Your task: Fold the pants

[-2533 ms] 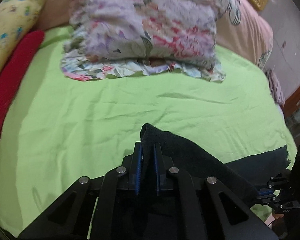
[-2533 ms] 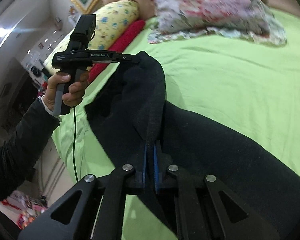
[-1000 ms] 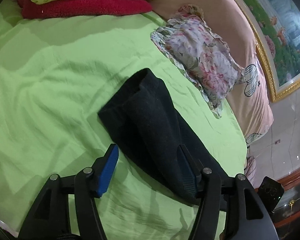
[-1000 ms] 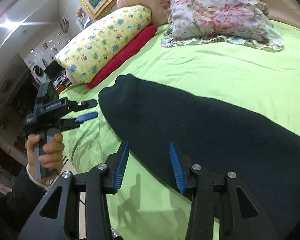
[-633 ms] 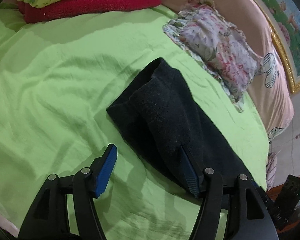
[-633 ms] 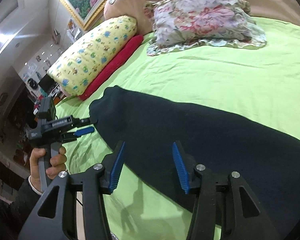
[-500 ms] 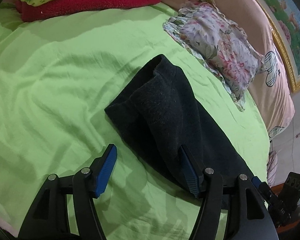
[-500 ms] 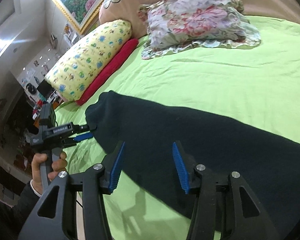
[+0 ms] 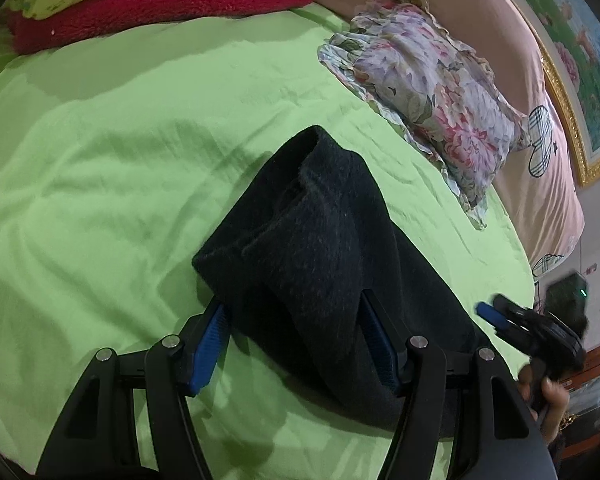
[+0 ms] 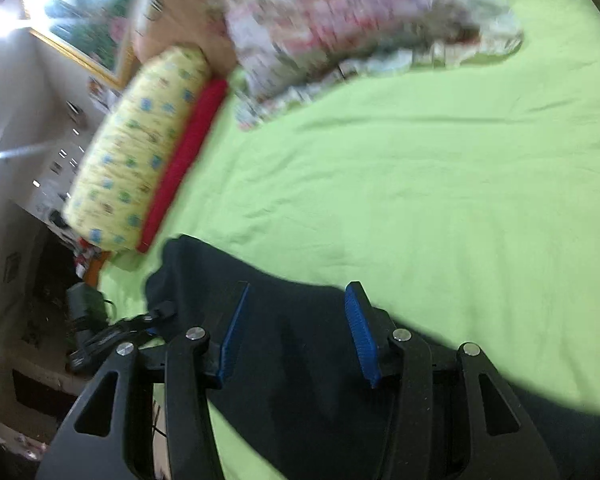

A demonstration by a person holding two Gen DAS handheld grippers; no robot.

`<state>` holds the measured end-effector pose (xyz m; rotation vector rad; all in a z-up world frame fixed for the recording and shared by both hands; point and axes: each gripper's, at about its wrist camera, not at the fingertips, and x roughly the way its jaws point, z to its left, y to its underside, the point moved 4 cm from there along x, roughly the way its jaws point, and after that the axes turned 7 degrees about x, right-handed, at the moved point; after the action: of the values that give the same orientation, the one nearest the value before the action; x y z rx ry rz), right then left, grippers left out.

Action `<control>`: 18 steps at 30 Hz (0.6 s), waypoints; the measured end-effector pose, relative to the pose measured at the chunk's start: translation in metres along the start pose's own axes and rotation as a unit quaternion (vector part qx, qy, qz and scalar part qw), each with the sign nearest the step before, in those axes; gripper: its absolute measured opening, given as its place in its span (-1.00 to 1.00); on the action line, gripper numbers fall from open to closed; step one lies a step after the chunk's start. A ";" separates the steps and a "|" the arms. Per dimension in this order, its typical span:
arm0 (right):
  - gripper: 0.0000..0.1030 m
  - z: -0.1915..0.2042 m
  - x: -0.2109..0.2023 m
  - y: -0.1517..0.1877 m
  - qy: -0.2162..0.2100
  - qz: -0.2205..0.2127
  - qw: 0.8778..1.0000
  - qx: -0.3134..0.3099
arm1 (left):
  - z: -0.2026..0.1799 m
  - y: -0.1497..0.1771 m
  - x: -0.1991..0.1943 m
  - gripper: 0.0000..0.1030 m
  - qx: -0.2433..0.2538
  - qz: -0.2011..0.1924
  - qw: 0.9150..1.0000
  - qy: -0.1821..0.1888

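**Dark pants lying folded on the green bed, both grippers spread wide over them**

A green sheet (image 9: 100, 168) is covering the bed and filling most of both views, lightly creased. Along its far edge a peach headboard (image 9: 512, 92) is curving round, with a gold-framed picture (image 9: 580, 80) hanging on the wall behind it.

The pants (image 9: 320, 248) are lying on the sheet toward the near side of the bed, doubled over lengthwise into a long dark band. One end is pointing toward the pillows and showing layered edges; the rest is running back under the left gripper and off to the right.

A yellow bolster (image 10: 140, 152) is sitting at the bed's far left edge, with a red roll (image 10: 184, 152) lying just beside it on the bed side. A floral pillow (image 9: 432, 96) is leaning against the headboard, well apart from the pants. The right wrist view is blurring all three.

The left gripper (image 9: 296, 340) is hovering low with its jaws wide apart, straddling the band: the left blue pad is sitting just beside the band's edge, the right pad over the dark cloth. It is gripping nothing.

The right gripper (image 10: 296, 328) is likewise standing wide open over the pants, holding nothing; from the left wrist view it is showing near the bed's right edge.
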<state>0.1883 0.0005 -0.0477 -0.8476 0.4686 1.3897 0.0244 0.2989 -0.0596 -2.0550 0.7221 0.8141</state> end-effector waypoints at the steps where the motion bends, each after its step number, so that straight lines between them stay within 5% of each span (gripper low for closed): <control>1: -0.03 -0.002 0.011 -0.005 0.015 0.021 1.000 -0.001 | 0.001 -0.001 0.001 0.22 0.000 -0.001 1.000 0.001; 7: -0.03 0.012 0.051 0.006 0.032 0.116 0.990 -0.067 | 0.002 -0.002 0.007 0.19 0.000 -0.019 1.000 -0.003; 10: -0.14 0.023 0.054 0.013 0.063 0.107 0.986 -0.114 | -0.001 -0.003 0.012 0.09 0.007 -0.031 0.999 -0.011; 12: -0.57 0.022 0.050 0.015 0.076 0.097 0.985 -0.117 | -0.003 -0.004 0.014 -0.27 0.013 -0.036 0.999 -0.013; 15: -0.71 0.030 0.038 0.022 0.083 0.065 0.984 -0.141 | -0.008 -0.005 0.010 -0.53 0.019 -0.043 0.999 0.001; 18: -0.75 0.050 0.012 0.027 0.097 -0.002 0.979 -0.179 | -0.019 -0.003 -0.012 -0.59 0.040 -0.070 0.997 0.007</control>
<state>0.1550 0.0456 -0.0312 -1.2835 0.3686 1.4169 0.0248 0.2874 -0.0404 -2.0153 0.6012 0.6818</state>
